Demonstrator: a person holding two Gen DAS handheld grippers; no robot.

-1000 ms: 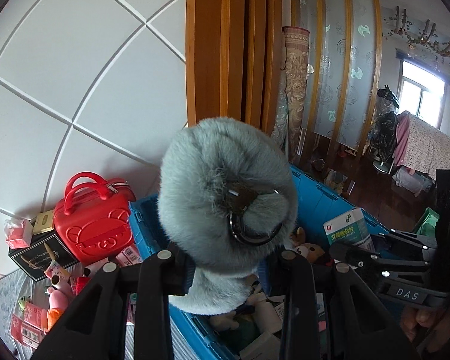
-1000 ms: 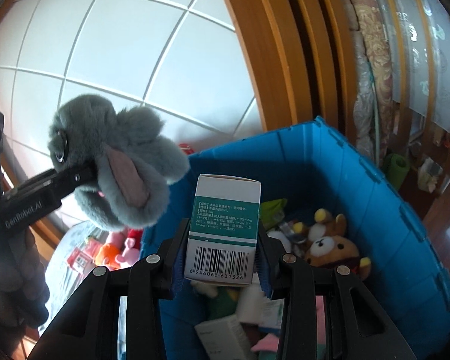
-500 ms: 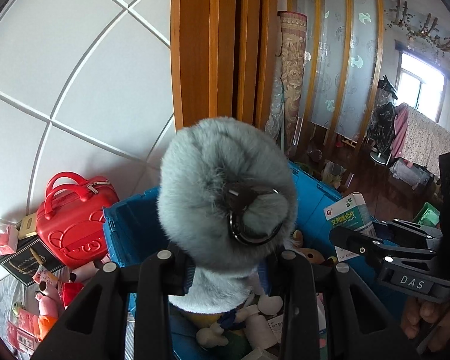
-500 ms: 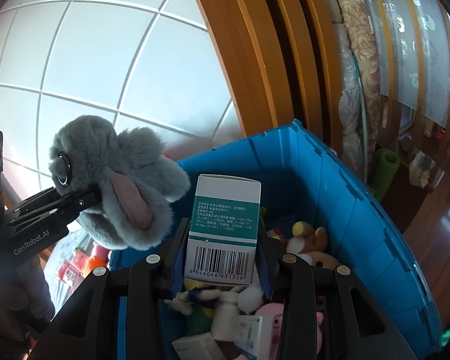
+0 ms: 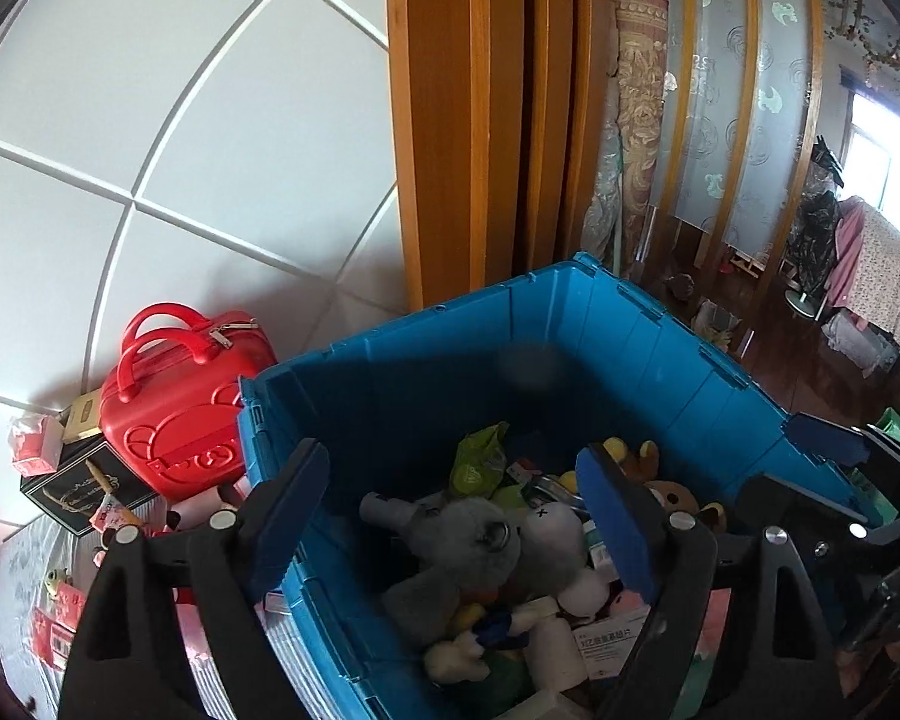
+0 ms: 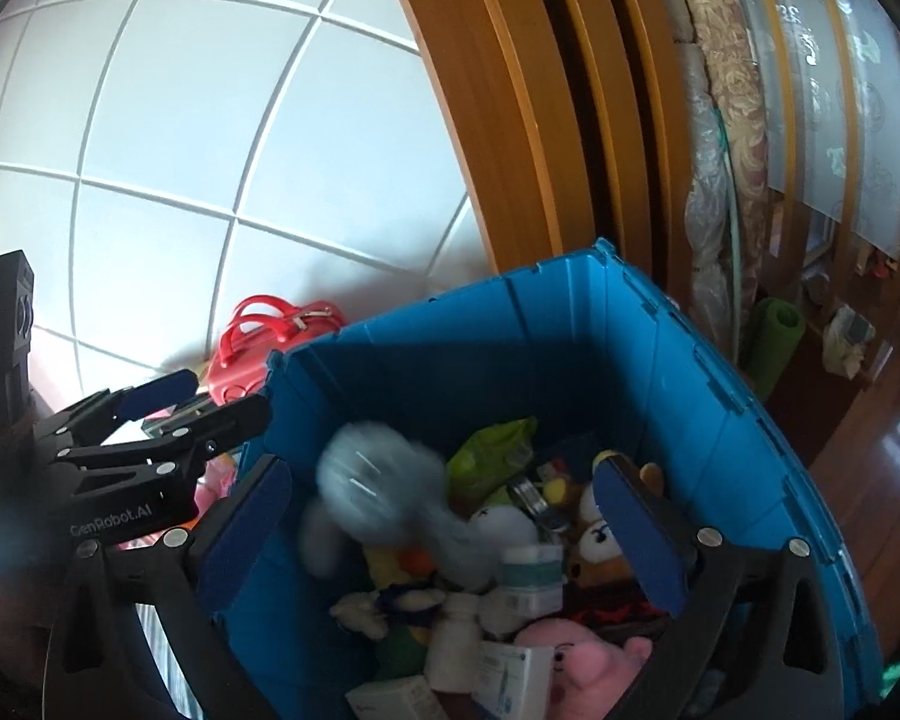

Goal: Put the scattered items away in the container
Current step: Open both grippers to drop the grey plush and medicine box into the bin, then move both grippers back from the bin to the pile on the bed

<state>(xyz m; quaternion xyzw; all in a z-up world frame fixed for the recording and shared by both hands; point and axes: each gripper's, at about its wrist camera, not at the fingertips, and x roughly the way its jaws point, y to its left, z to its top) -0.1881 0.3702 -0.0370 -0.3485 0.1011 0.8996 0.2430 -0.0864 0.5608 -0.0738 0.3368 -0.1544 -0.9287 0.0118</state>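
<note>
Grey plush [image 5: 462,546] is inside the blue crate [image 5: 570,324], lying on top of the pile near the crate's left side; metal ring on it faces up; in the right wrist view it's a motion-blurred grey smear [image 6: 378,492], so I can't tell there whether it has settled. Green-and-white box [image 6: 531,576] lies in the crate too, just right of the plush, beside the brown bear [image 6: 600,546] and touching the white bottle [image 6: 459,642]; white plush [image 5: 555,531] sits against the grey one's right side; green pouch [image 5: 480,462] further back toward the far wall; pink plush [image 6: 582,660] at the near edge, with white cartons around it.

My left gripper [image 5: 450,534] is spread wide, nothing between the blue pads, hanging over the crate's left wall; my right gripper [image 6: 444,540] also wide apart and empty, over the crate's middle.

Outside the crate, on its left: red handbag [image 5: 180,396] touching the crate's corner, standing against the white panelled wall [image 5: 180,120]; black box [image 5: 78,486] just beside the bag, small red packet [image 5: 33,450] behind it; more small toys and red packs scattered on the surface below, too small to name. Wooden frame [image 5: 480,120] rises behind the crate; rolled carpet [image 5: 636,120] leans right of it.
</note>
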